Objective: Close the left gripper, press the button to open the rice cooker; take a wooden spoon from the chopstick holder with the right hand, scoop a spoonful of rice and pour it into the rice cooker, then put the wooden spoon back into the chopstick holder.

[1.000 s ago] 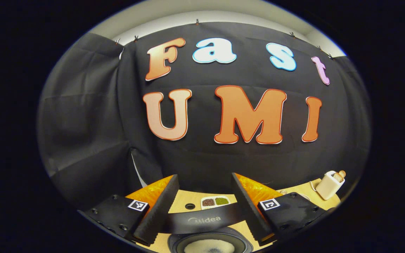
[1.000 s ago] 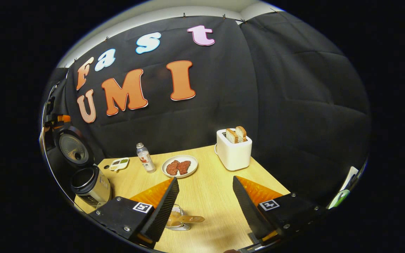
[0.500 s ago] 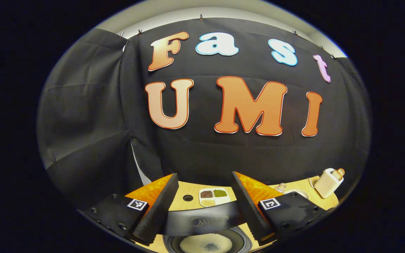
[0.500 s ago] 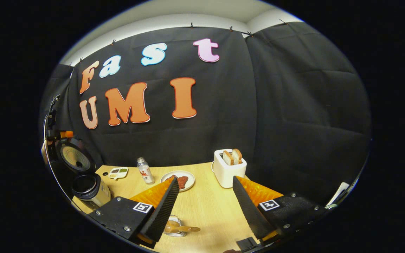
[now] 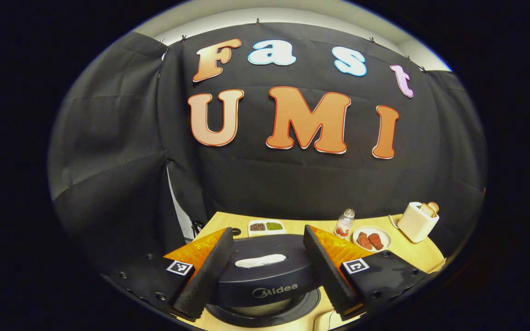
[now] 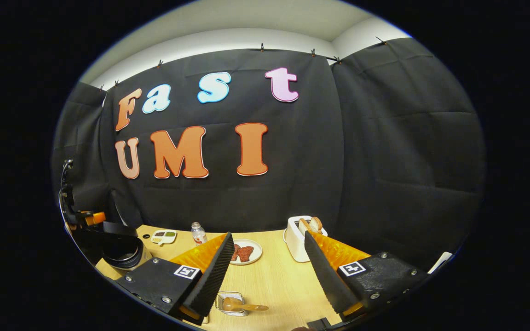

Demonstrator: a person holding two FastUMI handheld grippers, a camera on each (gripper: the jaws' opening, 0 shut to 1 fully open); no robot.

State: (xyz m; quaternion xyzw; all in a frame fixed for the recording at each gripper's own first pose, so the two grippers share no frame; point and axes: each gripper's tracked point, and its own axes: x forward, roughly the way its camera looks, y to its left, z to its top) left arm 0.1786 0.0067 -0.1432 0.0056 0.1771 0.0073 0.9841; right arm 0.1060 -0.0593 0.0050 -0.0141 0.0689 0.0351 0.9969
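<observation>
left tool [image 5: 267, 257] has its fingers spread wide, nothing pinched. the dark lid of the rice cooker [image 5: 265, 276] sits right between them, tilted partway down over the pot, with a pale strip of its inside showing along the top edge. can't tell if the fingers actually touch the lid or just frame it. there's a logo on the lid front but not going into that.

right tool [image 6: 267, 266] is spread wide too and holds nothing. below and between its fingers, on the wooden desk [image 6: 274, 276], is the chopstick holder [image 6: 231, 303], a small clear container, with the wooden spoon [image 6: 244, 306] in it, handle sticking out to the right. the spoon is well clear of both fingers.

the left gripper view looks over the cooker to a divided dish of beans [image 5: 266, 226], a small bottle [image 5: 344, 223] with a red label, a plate of reddish meat slices [image 5: 371, 239] and a white toaster [image 5: 417, 222] with bread in it, all near the back of the desk.

the right gripper view has the same lot from another angle, plus the rice cooker [image 6: 120, 250] seen from the side at far left, lid hanging low over the pot, with the other tool [image 6: 88, 218] just above it.
</observation>
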